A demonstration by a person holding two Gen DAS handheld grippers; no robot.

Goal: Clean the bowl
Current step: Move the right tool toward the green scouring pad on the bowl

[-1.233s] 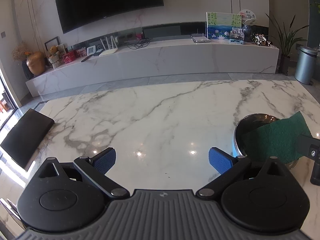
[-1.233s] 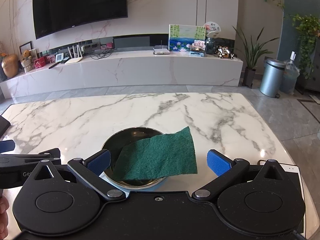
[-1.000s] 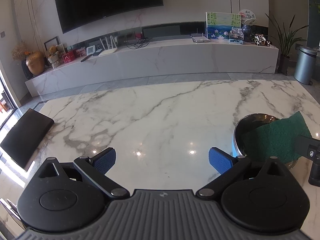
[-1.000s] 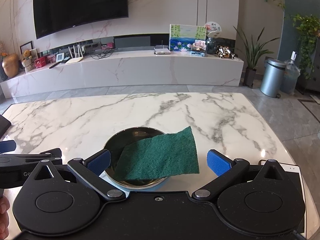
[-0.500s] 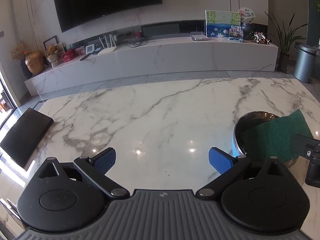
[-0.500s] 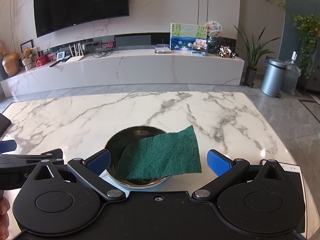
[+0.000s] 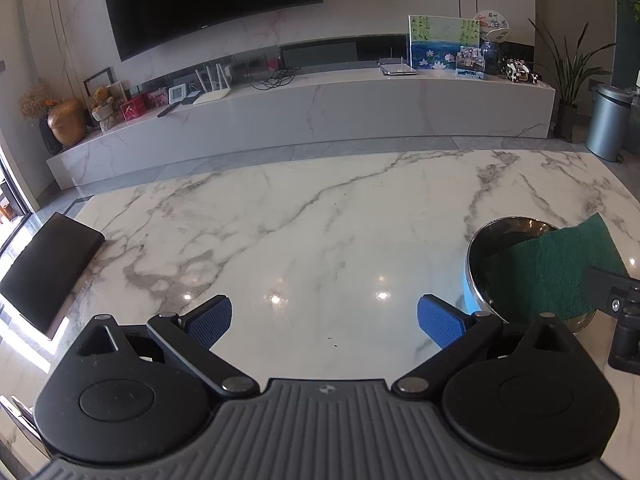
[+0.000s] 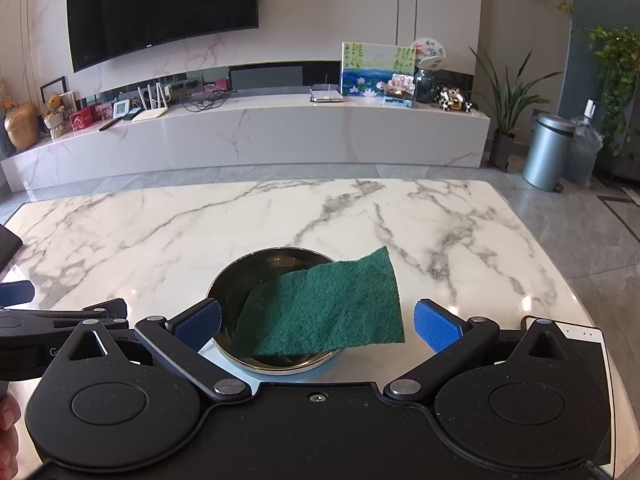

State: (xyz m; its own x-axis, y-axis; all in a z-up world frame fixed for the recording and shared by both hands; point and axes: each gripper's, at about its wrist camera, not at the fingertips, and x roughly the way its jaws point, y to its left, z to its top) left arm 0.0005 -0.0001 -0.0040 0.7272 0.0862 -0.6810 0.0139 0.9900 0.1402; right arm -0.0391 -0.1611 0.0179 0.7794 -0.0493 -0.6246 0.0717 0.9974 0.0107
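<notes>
A shiny metal bowl (image 8: 240, 276) stands on the white marble table (image 8: 160, 232), with a green scouring pad (image 8: 324, 308) draped over its right rim. My right gripper (image 8: 316, 322) is open just in front of the bowl, its blue pads on either side of the pad and bowl, touching neither. In the left wrist view the bowl (image 7: 504, 228) and the scouring pad (image 7: 548, 272) sit at the right edge. My left gripper (image 7: 324, 318) is open over bare marble, left of the bowl, holding nothing.
A dark chair back (image 7: 44, 264) sits at the table's left edge. A white phone (image 8: 580, 336) lies near the right front corner. Beyond the table are a long marble console (image 8: 248, 132), a wall TV (image 8: 160, 4), a metal bin (image 8: 548, 152) and plants.
The right gripper has drifted slightly, so the bowl and pad sit a little higher and further right in its view. The left gripper is almost still.
</notes>
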